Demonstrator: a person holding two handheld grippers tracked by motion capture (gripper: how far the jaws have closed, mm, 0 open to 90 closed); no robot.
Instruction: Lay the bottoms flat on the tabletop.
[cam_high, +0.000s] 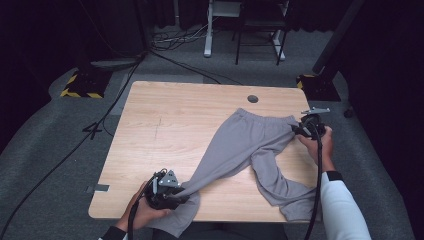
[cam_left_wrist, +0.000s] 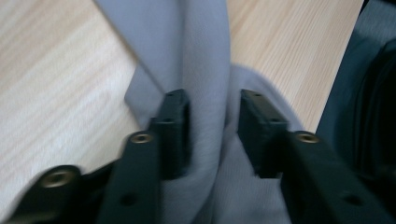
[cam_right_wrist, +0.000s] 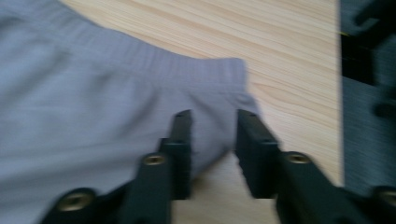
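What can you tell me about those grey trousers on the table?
The grey trousers look like soft knit with a ribbed waistband. They lie spread on the wooden table, one leg hem drooping over the near edge. The left gripper straddles that bunched leg; the right gripper sits at the waistband corner.

Your high view looks forward and down on the whole counter (cam_high: 165, 130) from your side. Each tongs camera sits close above the wood, looking along its jaws. All three share the grey trousers (cam_high: 240, 150) (cam_left_wrist: 201, 60) (cam_right_wrist: 93, 93).
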